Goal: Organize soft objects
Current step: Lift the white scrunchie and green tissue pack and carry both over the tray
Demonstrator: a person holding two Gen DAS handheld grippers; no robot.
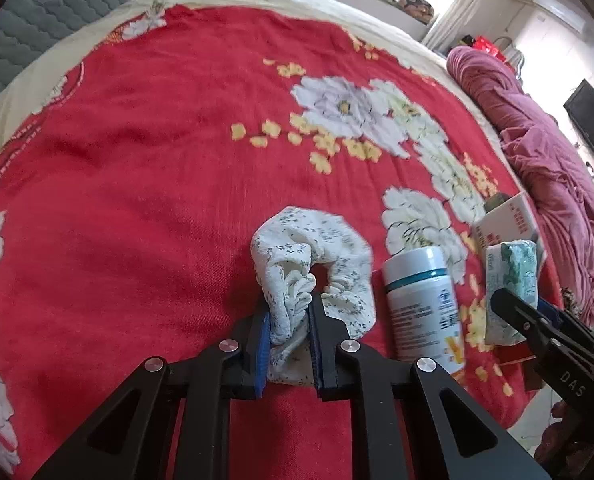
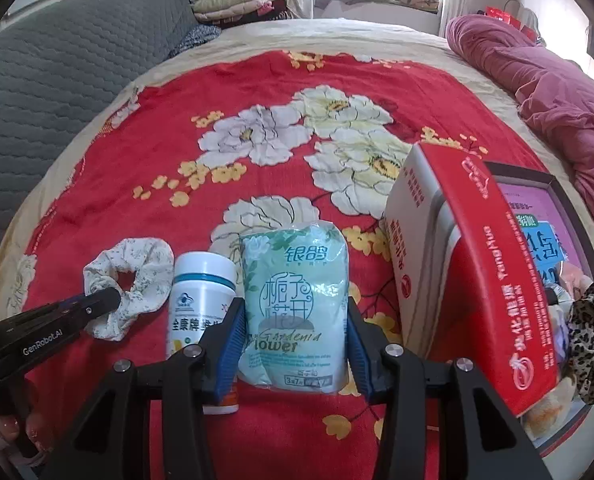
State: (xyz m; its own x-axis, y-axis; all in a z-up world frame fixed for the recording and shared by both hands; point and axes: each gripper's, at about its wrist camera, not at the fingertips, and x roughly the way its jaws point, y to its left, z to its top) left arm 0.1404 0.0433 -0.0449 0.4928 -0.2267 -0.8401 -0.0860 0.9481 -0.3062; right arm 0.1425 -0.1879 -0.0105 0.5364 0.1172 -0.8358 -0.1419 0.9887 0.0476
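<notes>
A white floral scrunchie (image 1: 317, 264) lies on the red flowered bedspread (image 1: 157, 168). My left gripper (image 1: 289, 312) is shut on its near edge; it also shows in the right wrist view (image 2: 137, 276). A pale green tissue pack (image 2: 295, 312) lies between the fingers of my right gripper (image 2: 295, 320), whose jaws stand wide at its sides; whether the pads touch it I cannot tell. The pack also shows in the left wrist view (image 1: 511, 276). A leopard-print scrunchie (image 2: 591, 328) sits in a dark-rimmed box (image 2: 553, 178) at the right.
A white supplement bottle (image 2: 203, 300) lies between the scrunchie and the tissue pack. A red and white carton (image 2: 469, 264) leans on the box. A rolled pink quilt (image 2: 557, 92) lies along the bed's right side. A grey padded headboard (image 2: 57, 80) is at left.
</notes>
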